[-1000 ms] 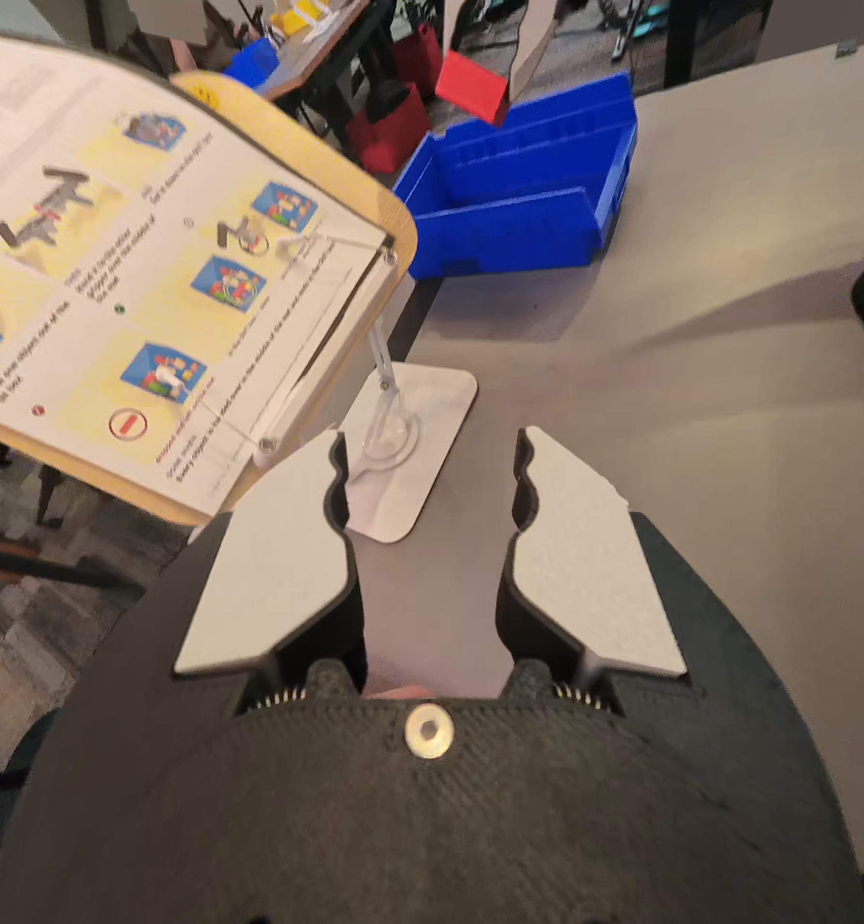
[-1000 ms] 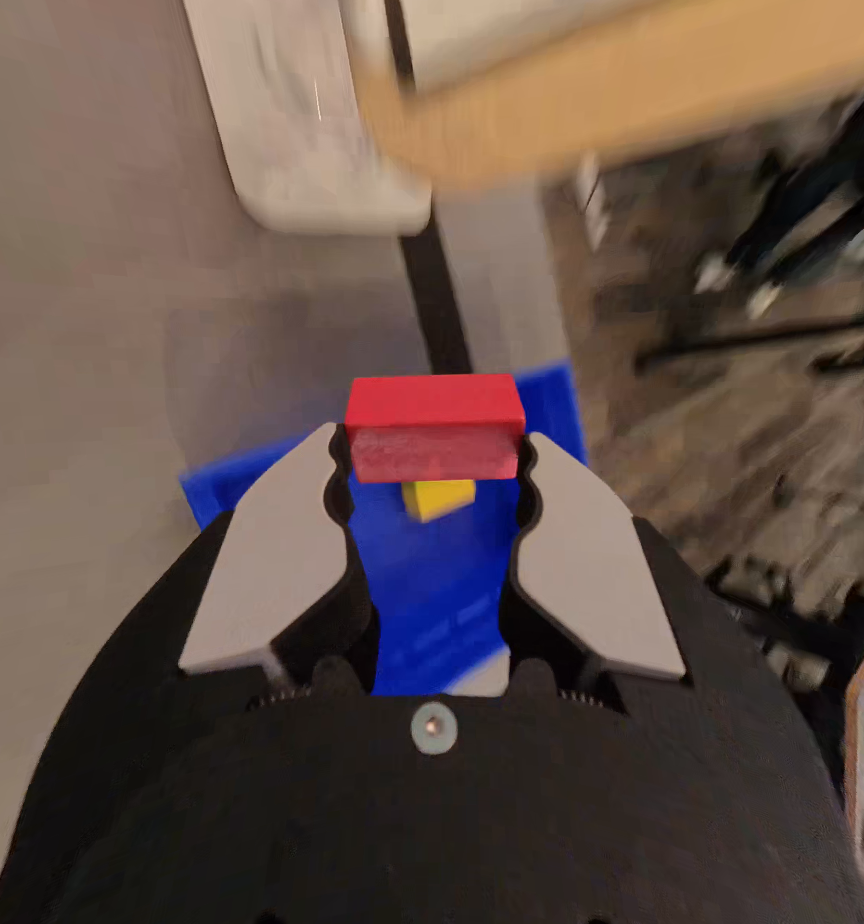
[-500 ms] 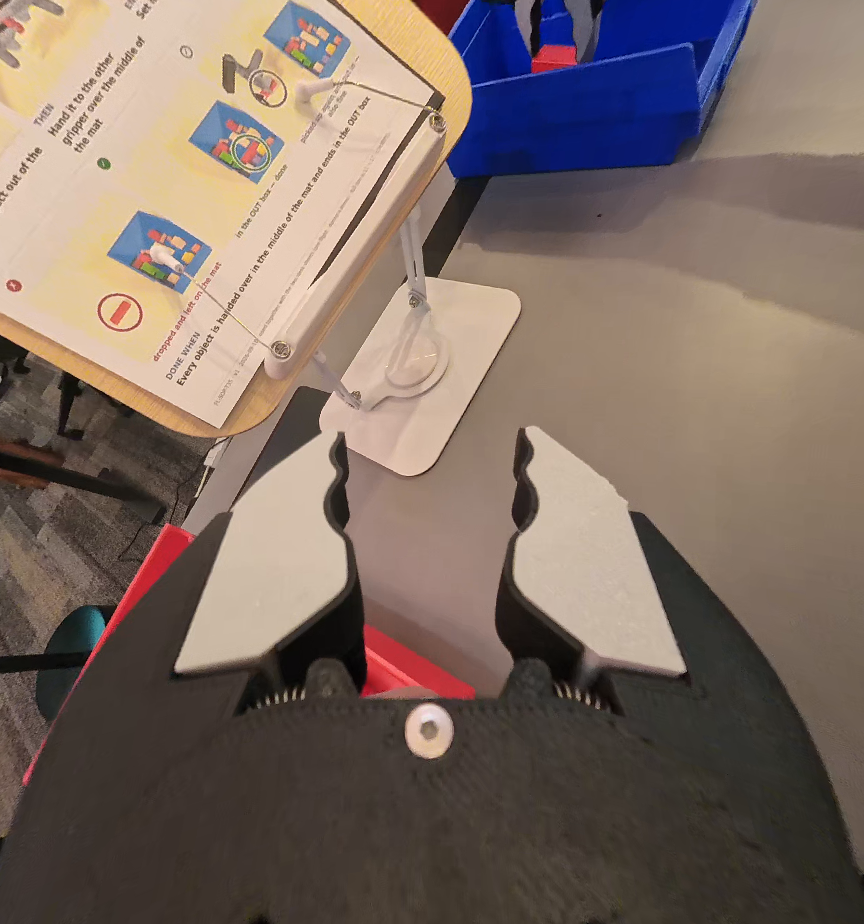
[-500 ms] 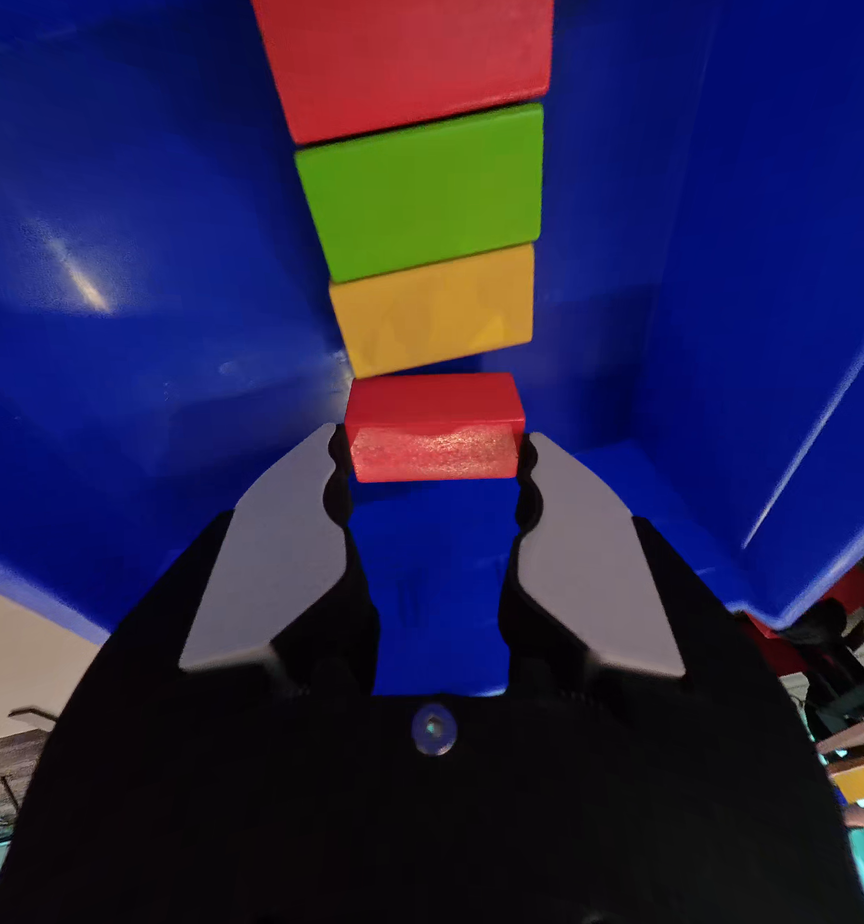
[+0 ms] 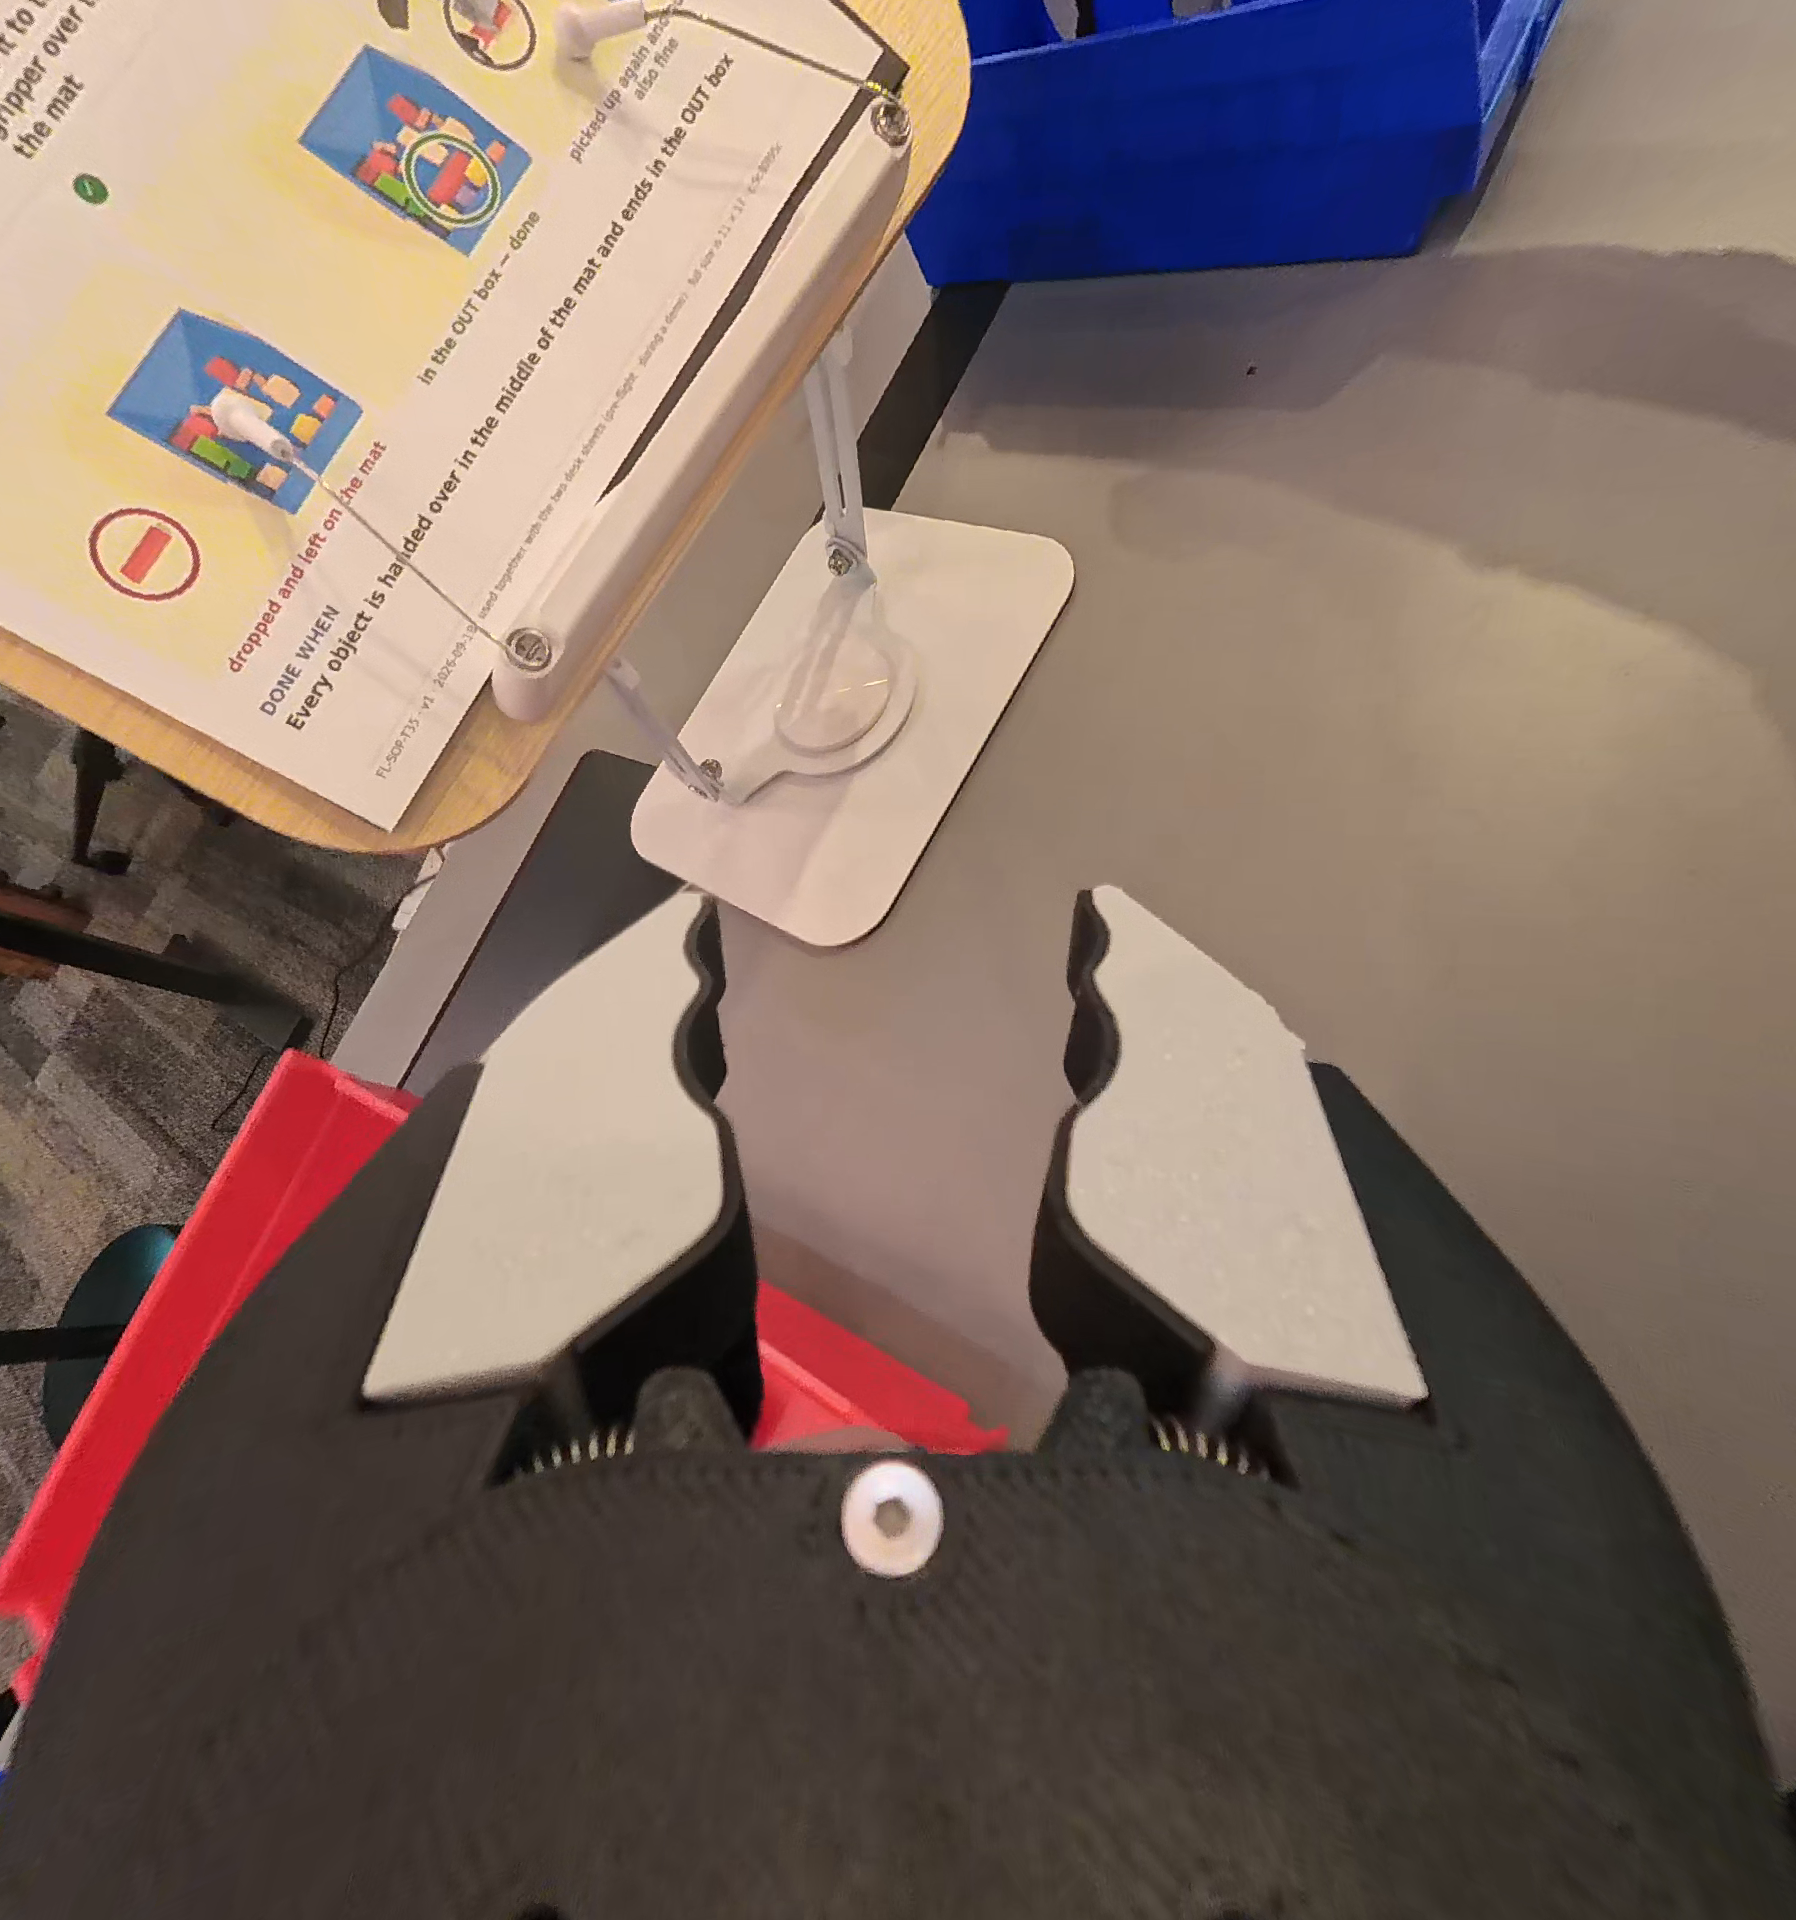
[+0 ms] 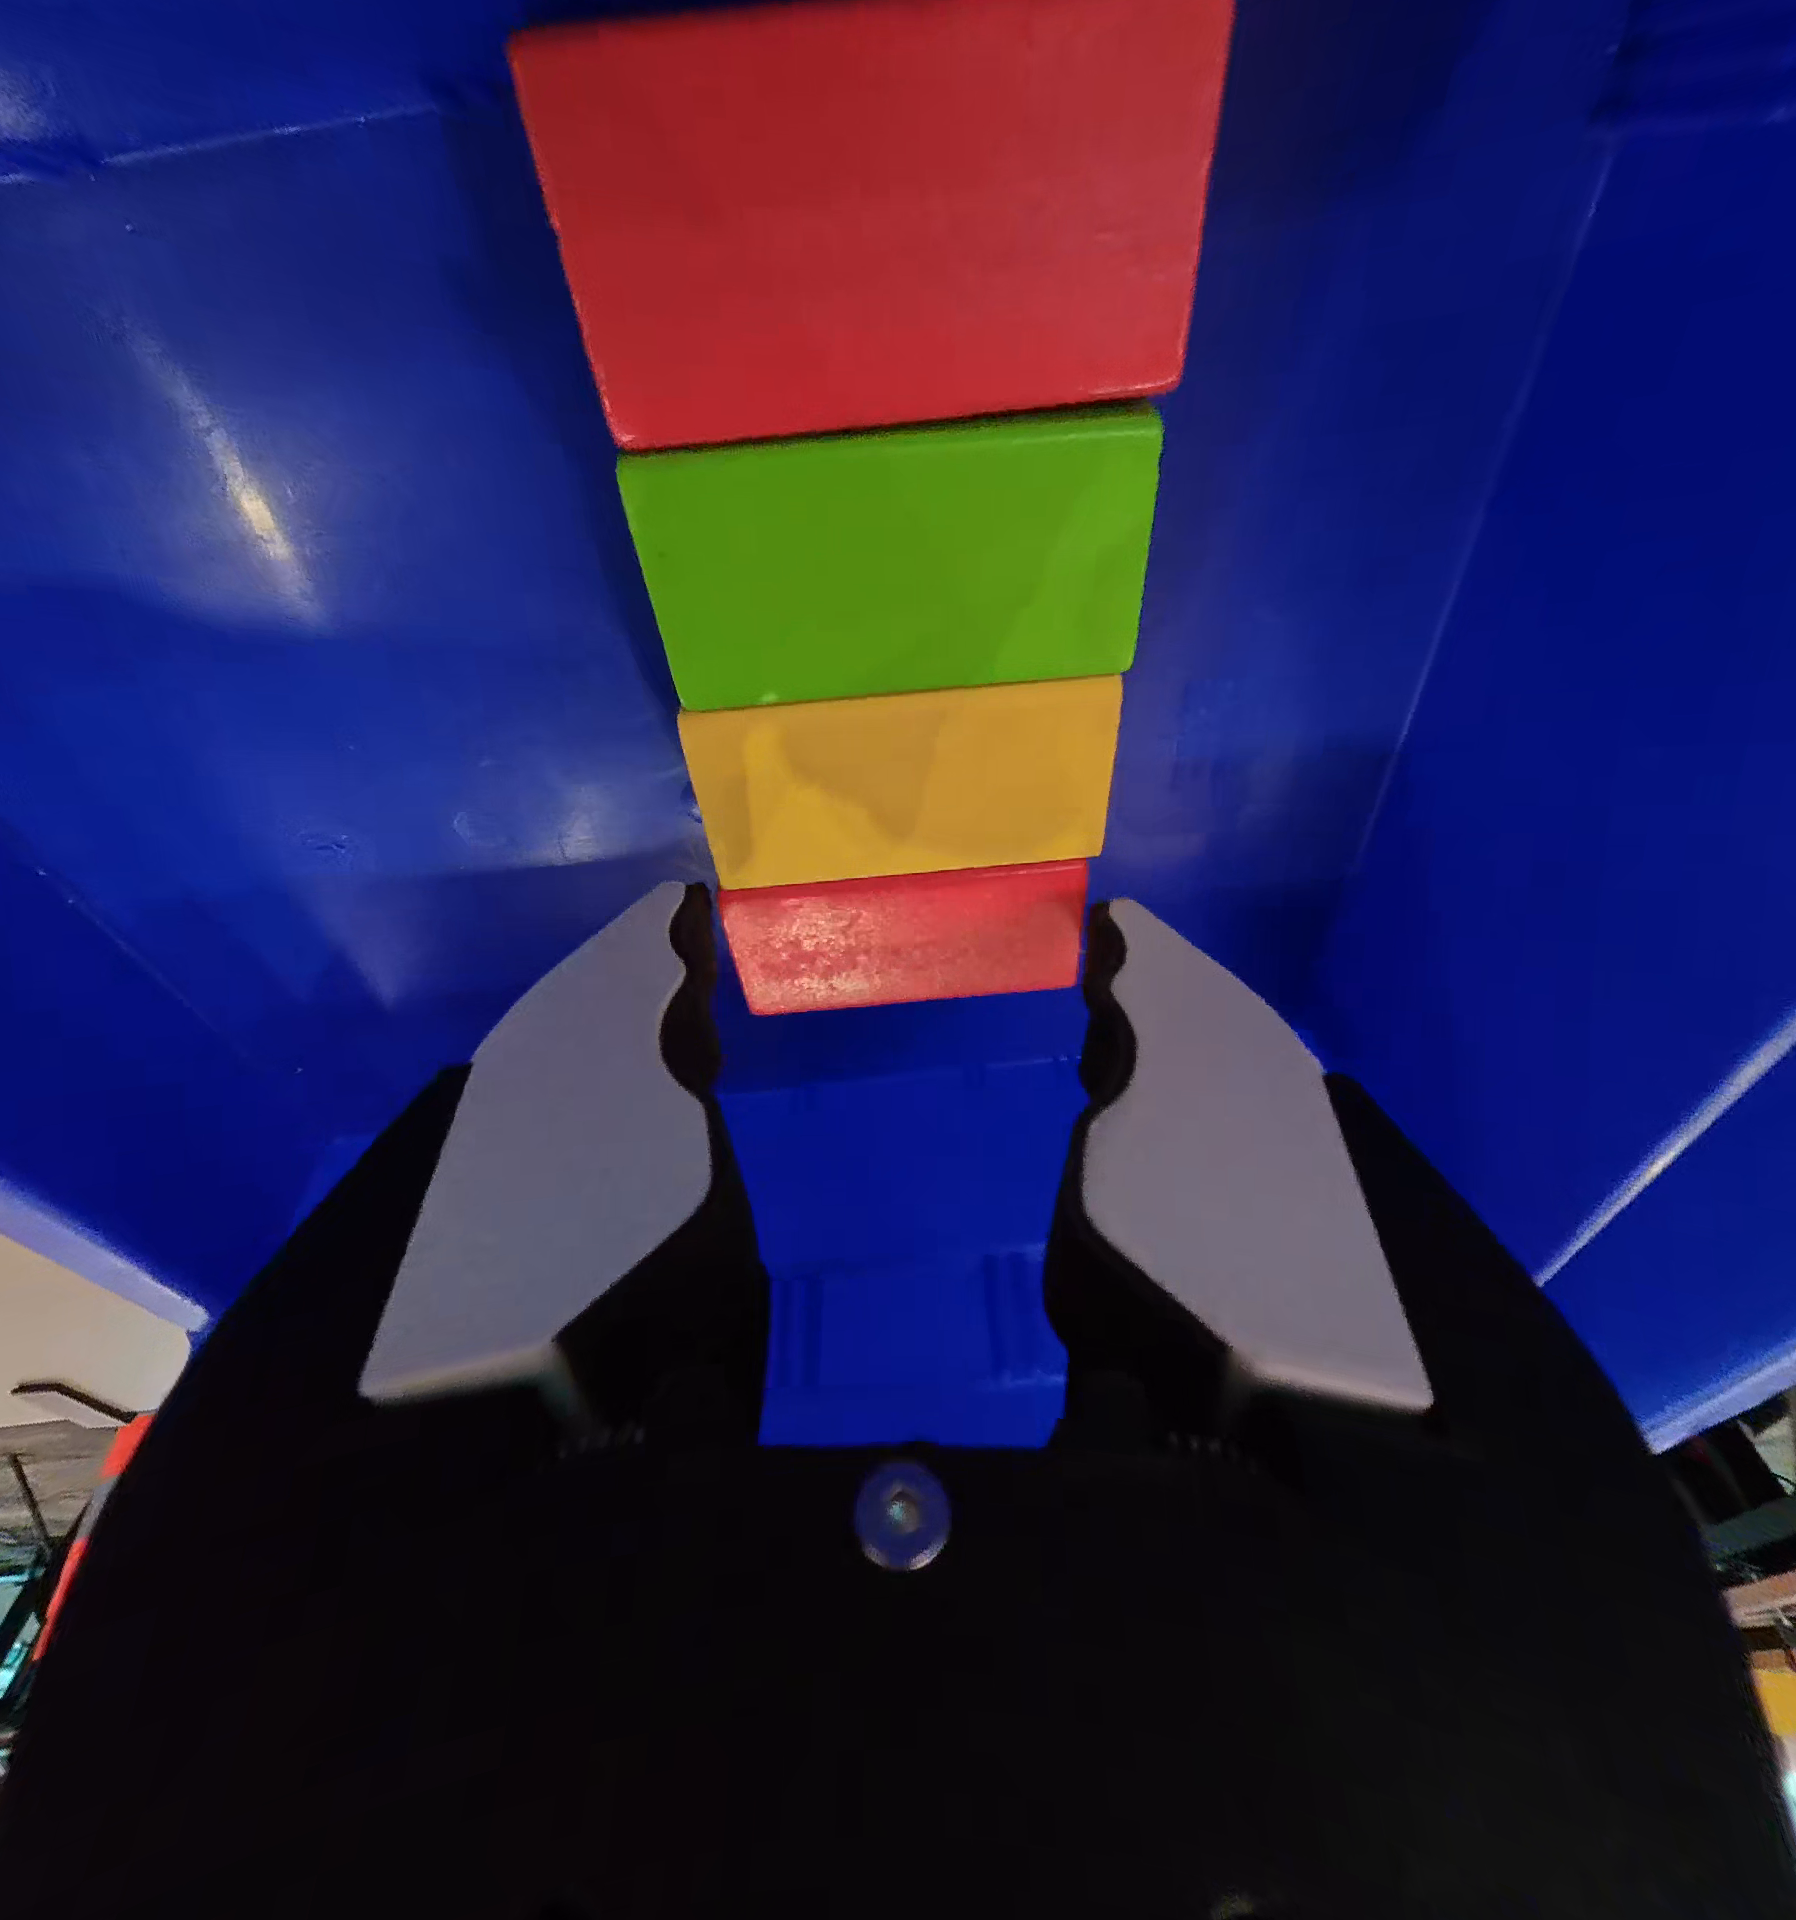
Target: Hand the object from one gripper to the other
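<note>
In the right wrist view my right gripper (image 6: 899, 914) is down inside the blue bin (image 6: 250, 623). A small red block (image 6: 904, 940) lies on the bin floor between its fingertips, with a thin gap on each side, so the jaws are open and do not press on it. The block sits at the near end of a row with a yellow block (image 6: 899, 779), a green block (image 6: 894, 551) and a larger red block (image 6: 873, 208). My left gripper (image 5: 894, 914) is open and empty above the grey table (image 5: 1393, 831). The blue bin (image 5: 1216, 145) is far ahead of it.
A white stand base (image 5: 873, 707) carries a wooden board with an instruction sheet (image 5: 354, 312) just ahead of the left gripper. A red bin (image 5: 250, 1195) lies under the left gripper at the table's left edge. Carpeted floor is to the left. Some 55 centimeters of space lies between my two pairs of fingers.
The right gripper carried the small red block down into the blue bin, set it at the end of the row, and its jaws then widened off it. The left gripper drew back slightly.
</note>
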Demonstrator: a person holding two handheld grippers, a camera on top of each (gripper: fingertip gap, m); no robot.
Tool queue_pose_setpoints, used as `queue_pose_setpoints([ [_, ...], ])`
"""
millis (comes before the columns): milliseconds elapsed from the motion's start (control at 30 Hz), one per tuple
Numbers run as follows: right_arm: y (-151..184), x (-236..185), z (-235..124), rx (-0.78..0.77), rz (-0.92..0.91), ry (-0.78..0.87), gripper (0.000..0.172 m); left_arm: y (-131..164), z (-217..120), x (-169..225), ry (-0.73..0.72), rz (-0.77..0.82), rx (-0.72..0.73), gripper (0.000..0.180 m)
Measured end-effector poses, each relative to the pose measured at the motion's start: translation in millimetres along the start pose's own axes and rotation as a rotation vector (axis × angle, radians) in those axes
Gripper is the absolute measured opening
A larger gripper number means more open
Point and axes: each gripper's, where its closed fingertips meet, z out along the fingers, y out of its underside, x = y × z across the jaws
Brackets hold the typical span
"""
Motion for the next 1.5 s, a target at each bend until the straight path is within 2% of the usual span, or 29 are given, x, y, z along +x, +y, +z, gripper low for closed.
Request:
queue_pose_setpoints([
  [100,-0.5,4.3,-9.7,0.026,0.035,0.050,0.083,6.4,-7.9,-5.7,-0.024,0.001,-0.025,0.065],
  [200,0.6,4.2,-32.8,0.079,0.078,0.124,0.080,20.8,-26.6,-22.1,-0.088,0.025,-0.083,0.067],
  [300,1.1,-4.4,-68.9,0.110,0.120,0.254,0.082,49.7,-49.7,-46.7,-0.165,0.048,-0.190,0.068],
  [433,-17.0,-38.1,-120.8,0.216,0.148,0.419,0.076,100.0,-66.5,-77.1,-0.173,0.080,-0.356,0.067],
  [500,-31.5,-61.6,-137.1,0.253,0.130,0.477,0.071,131.0,-63.6,-91.5,-0.148,0.083,-0.461,0.069],
  [633,-64.8,-110.6,-151.8,0.305,0.090,0.539,0.066,175.0,-36.7,-108.2,-0.042,0.107,-0.569,0.065],
  [867,-110.3,-170.5,-155.7,0.374,0.035,0.545,0.066,231.6,6.8,-130.7,0.071,0.183,-0.741,0.056],
  [933,-115.6,-176.9,-152.5,0.379,0.027,0.531,0.066,240.9,12.3,-128.4,0.111,0.198,-0.774,0.052],
  [1100,-124.4,-180.3,-151.1,0.389,0.018,0.512,0.066,243.2,18.4,-131.2,0.170,0.189,-0.769,0.042],
  [1367,-141.2,-182.9,-153.8,0.421,-0.009,0.496,0.065,248.0,17.6,-125.2,0.327,0.154,-0.800,0.054],
  [1500,-144.6,-183.6,-151.3,0.427,-0.017,0.487,0.065,250.2,19.0,-119.7,0.384,0.112,-0.802,0.050],
])
